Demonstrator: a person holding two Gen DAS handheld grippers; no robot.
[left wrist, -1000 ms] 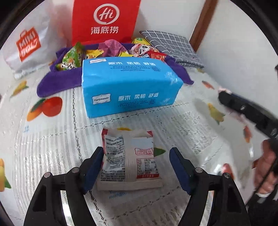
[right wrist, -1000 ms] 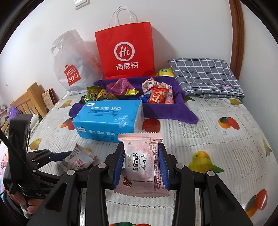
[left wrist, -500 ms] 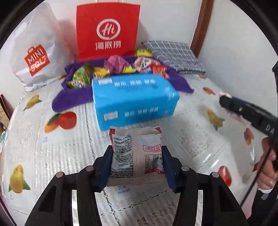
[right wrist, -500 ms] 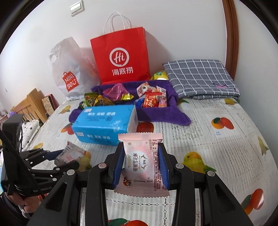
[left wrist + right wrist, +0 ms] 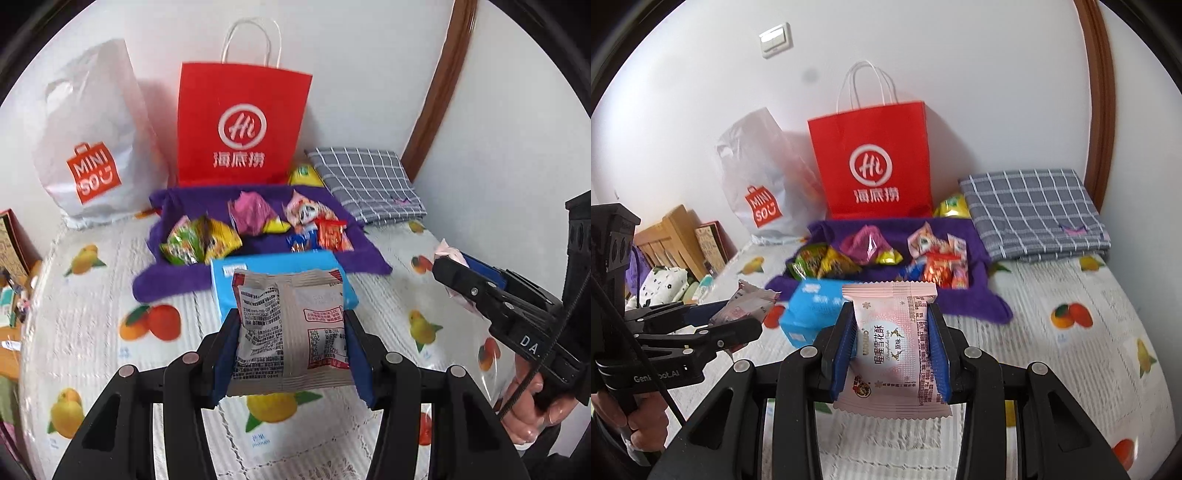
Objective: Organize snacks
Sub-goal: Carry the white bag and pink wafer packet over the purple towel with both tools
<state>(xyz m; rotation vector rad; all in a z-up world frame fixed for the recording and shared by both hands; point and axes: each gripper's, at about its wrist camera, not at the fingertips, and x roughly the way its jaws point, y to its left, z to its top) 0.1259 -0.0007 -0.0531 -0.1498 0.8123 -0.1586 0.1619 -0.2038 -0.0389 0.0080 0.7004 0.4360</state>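
My left gripper (image 5: 291, 345) is shut on a grey-white snack packet (image 5: 291, 332) with red trim, held above the bed. It also shows at the left of the right wrist view (image 5: 746, 310). My right gripper (image 5: 892, 349) is shut on a pink snack packet (image 5: 892, 343), also lifted; that gripper shows at the right of the left wrist view (image 5: 465, 280). Several bright snack packets (image 5: 258, 225) lie on a purple cloth (image 5: 173, 280) ahead, in front of a red paper bag (image 5: 240, 125).
A blue tissue pack (image 5: 229, 269) lies between my grippers and the purple cloth. A white Miniso bag (image 5: 92, 147) stands left of the red bag. A folded grey checked cloth (image 5: 365, 184) lies at the back right. Walls bound the bed behind and right.
My left gripper has closed on the grey-white packet and lifted it off the bed. Both grippers have risen and tilted up, so more of the wall and bags shows.
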